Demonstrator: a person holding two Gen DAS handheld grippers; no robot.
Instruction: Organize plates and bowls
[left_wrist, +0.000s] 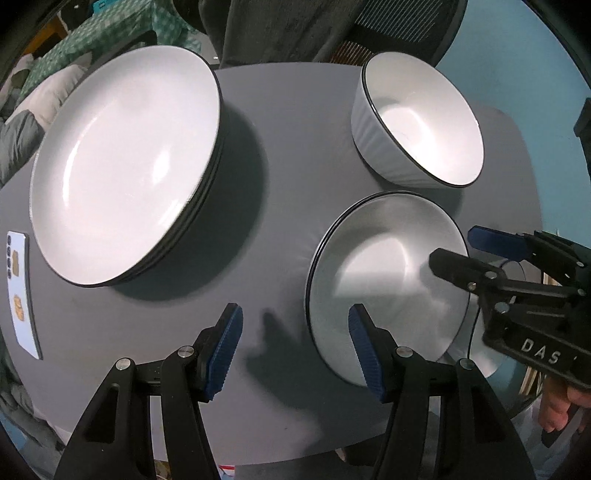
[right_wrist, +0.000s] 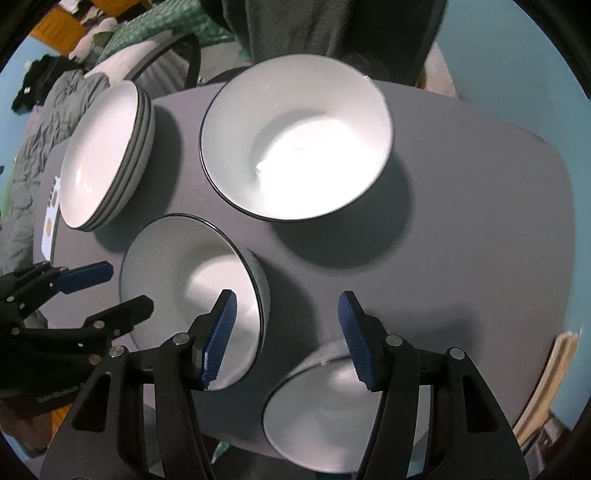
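A stack of white plates with dark rims (left_wrist: 125, 162) sits at the left of the grey table (left_wrist: 280, 177); it also shows in the right wrist view (right_wrist: 103, 155). A large white bowl (left_wrist: 424, 122) stands at the far right, central in the right wrist view (right_wrist: 295, 140). A second white bowl (left_wrist: 384, 280) sits nearer, also in the right wrist view (right_wrist: 192, 288). A third bowl (right_wrist: 343, 406) sits at the near edge. My left gripper (left_wrist: 295, 350) is open and empty, its right finger over the near bowl. My right gripper (right_wrist: 284, 339) is open and empty above the table; it also shows in the left wrist view (left_wrist: 461, 254).
A white card with printed marks (left_wrist: 22, 295) lies at the table's left edge. A dark chair (left_wrist: 388, 29) and draped cloth stand behind the table. Bedding and clothes (right_wrist: 55, 110) lie at the far left.
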